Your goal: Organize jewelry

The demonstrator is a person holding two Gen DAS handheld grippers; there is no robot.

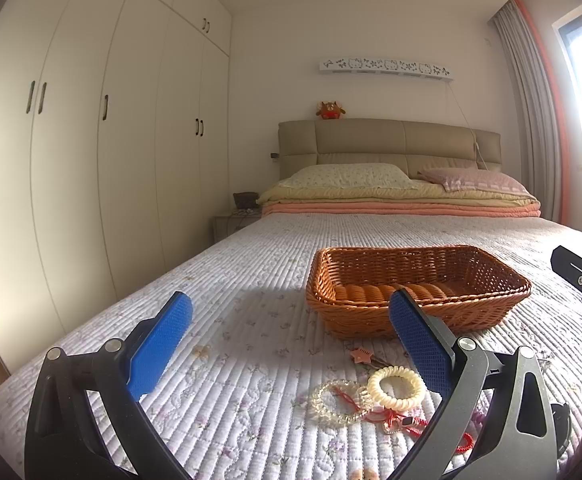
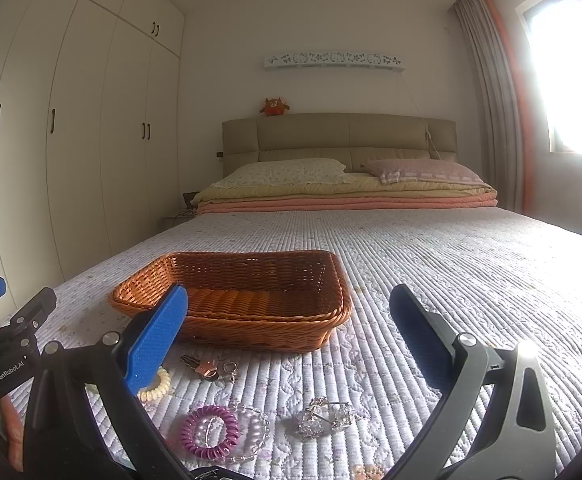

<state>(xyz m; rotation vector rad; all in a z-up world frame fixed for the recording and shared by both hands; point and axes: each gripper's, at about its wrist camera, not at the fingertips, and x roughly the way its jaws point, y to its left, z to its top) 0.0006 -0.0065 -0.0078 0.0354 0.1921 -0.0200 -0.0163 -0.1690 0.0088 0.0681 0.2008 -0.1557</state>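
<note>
Both my tongs stand wide apart with nothing between the pads. Under my left gripper [image 1: 291, 340] a clear bead bracelet [image 1: 337, 402], a cream coil hair tie [image 1: 396, 387] and red cord [image 1: 391, 420] lie bunched by its right finger, a star clip [image 1: 361, 356] just beyond. Under my right gripper [image 2: 289, 336] sit a purple coil tie [image 2: 210, 432] and a crystal piece [image 2: 325, 417]. Ahead, the wicker basket [image 2: 251, 322] rests on the quilt [image 2: 471, 264], apart from the jewelry, with open bed to its right.
</note>
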